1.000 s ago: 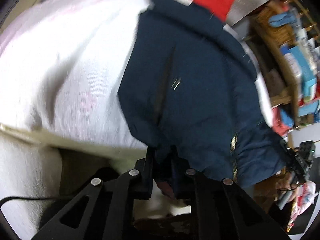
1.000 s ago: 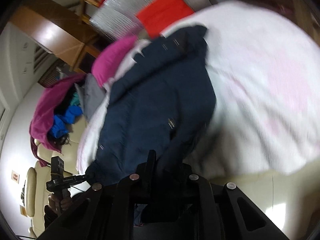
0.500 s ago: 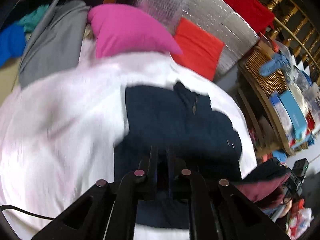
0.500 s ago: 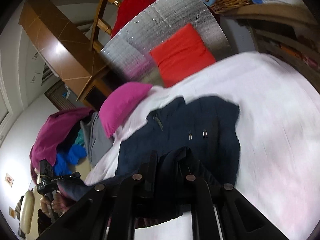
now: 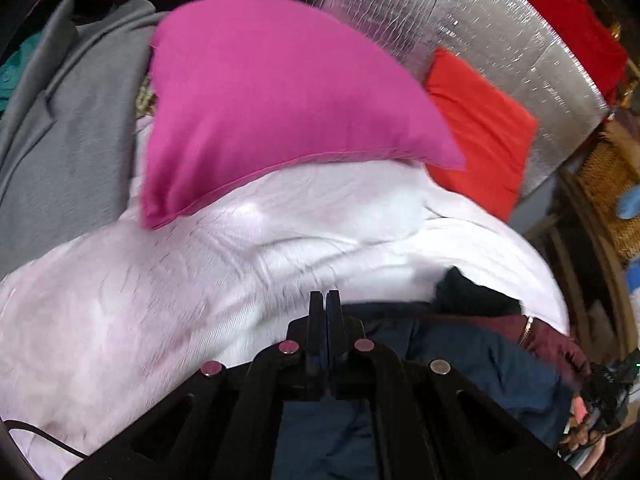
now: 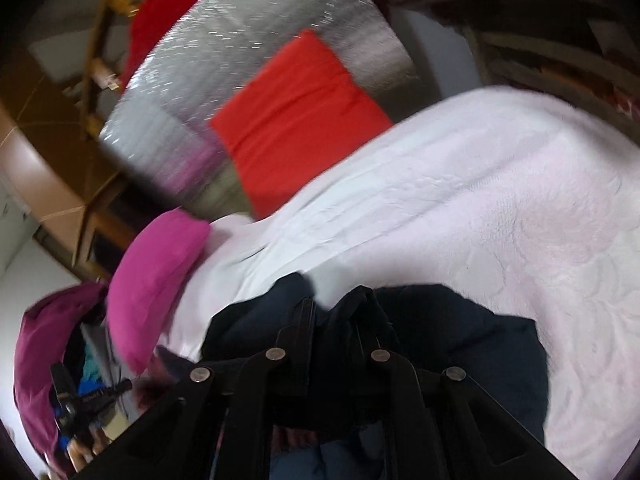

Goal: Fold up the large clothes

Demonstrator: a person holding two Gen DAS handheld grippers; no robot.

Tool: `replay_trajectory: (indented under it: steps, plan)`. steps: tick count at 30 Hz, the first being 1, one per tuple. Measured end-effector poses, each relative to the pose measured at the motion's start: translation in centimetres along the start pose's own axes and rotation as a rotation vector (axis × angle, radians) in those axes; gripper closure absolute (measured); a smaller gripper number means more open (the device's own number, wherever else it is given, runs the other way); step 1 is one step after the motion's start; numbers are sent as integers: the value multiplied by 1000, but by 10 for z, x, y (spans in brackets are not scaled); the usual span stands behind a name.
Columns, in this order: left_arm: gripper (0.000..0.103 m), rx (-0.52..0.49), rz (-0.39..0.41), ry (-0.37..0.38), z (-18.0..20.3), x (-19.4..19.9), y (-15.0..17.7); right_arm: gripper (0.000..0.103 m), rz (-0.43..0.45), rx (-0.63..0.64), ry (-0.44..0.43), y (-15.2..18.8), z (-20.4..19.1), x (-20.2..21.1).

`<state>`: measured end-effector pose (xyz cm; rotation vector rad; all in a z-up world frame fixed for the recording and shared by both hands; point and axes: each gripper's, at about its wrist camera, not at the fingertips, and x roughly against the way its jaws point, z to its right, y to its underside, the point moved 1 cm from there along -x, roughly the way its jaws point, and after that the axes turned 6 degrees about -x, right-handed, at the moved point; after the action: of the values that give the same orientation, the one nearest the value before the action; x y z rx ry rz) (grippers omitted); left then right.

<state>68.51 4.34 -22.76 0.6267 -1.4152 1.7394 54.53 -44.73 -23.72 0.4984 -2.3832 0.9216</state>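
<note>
Both grippers, left [image 5: 325,300] and right [image 6: 334,312], each pinching the navy jacket [image 6: 460,344], have carried its edge toward the pink pillow [image 5: 280,96]; fold under way

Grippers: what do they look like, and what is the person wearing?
Both the left gripper and the right gripper are black, with angular arms, cut-out openings and round silver rivets. A thin black cable trails beside the left one. The person's sleeve is maroon, with a bracelet at the wrist.
</note>
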Motion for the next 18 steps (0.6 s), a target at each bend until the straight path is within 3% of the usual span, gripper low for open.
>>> replay_trajectory:
  steps: [5,7,10,11,12,14,16,18]
  plan:
    - [102,14,4,5,9,-35,-4,92,89,-139,5,-20,37,-17]
    - [102,7,-4,19,14,-41,3,90,74,-195,2,-26,49,-25]
    - [102,2,-22,8,21,-39,19,75,-42,-305,-57,-33,67,-40]
    - [102,-1,-7,11,24,-31,27,64,-56,-322,-94,-35,70,-40]
    - [101,-5,1,11,27,-26,34,45,-63,-329,-129,-36,71,-36]
    - [98,-31,7,2,32,-15,52,23,-41,-323,-176,-36,71,-21]
    - [97,-39,11,-33,33,-6,68,22,-4,-286,-204,-32,70,0]
    - [97,-33,28,-58,32,8,87,22,-13,-226,-180,-24,70,27]
